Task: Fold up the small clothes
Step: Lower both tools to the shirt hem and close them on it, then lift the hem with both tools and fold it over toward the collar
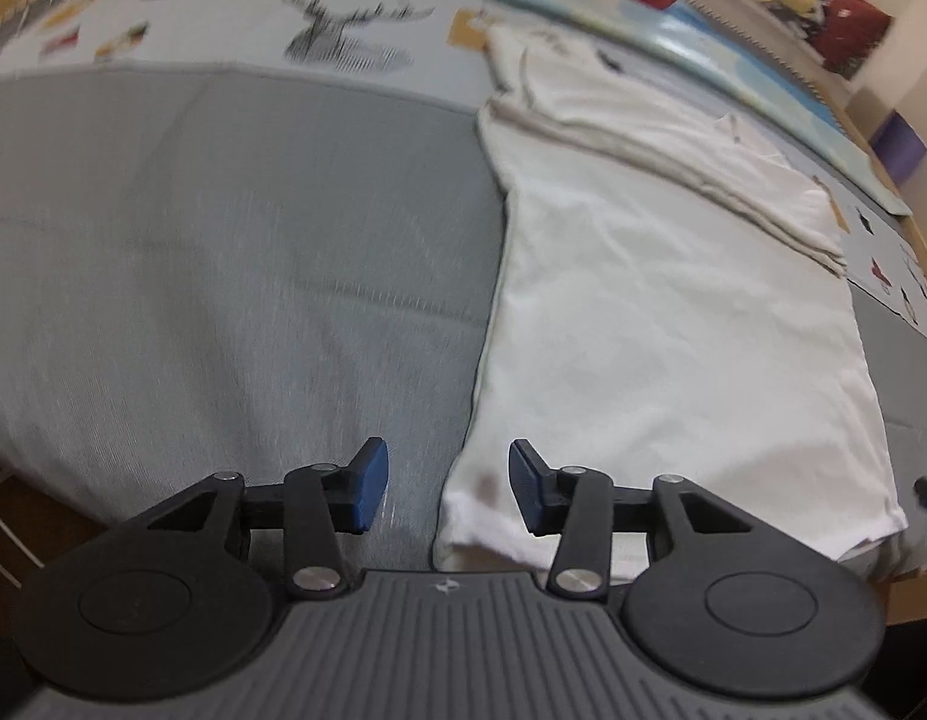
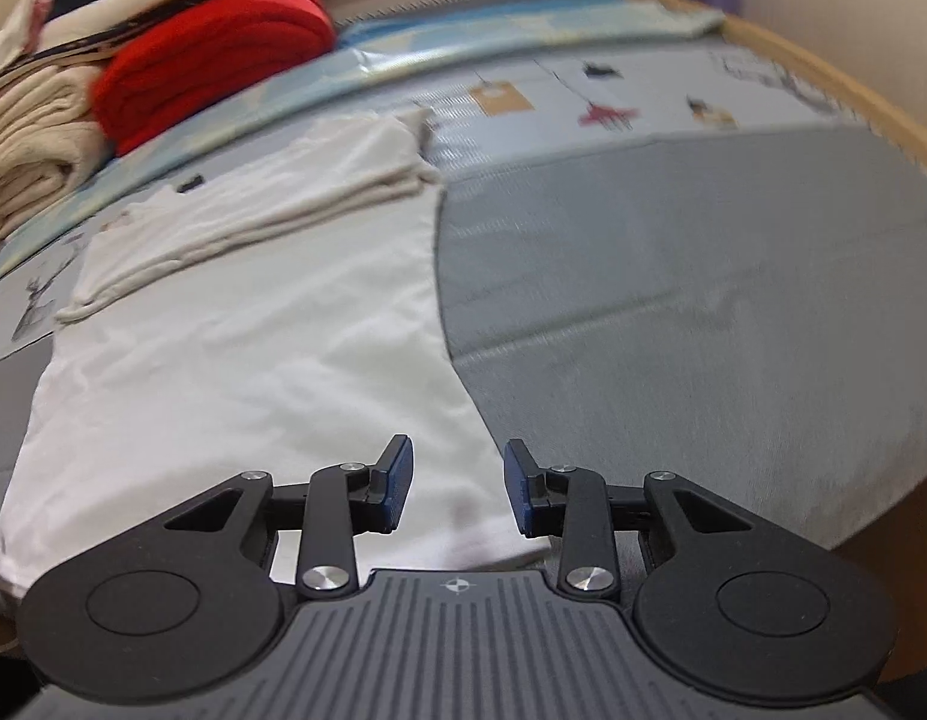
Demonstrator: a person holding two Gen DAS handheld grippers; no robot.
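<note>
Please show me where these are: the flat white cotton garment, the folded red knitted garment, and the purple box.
Flat white cotton garment (image 1: 673, 354): left wrist view, middle of its spread panel.
Folded red knitted garment (image 2: 223, 54): right wrist view, its front face.
Purple box (image 1: 898, 150): left wrist view, its visible side.

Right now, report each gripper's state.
Left gripper: open, holding nothing, poised over the white shirt's near corner.
Right gripper: open, holding nothing, above the shirt's other near corner.
</note>
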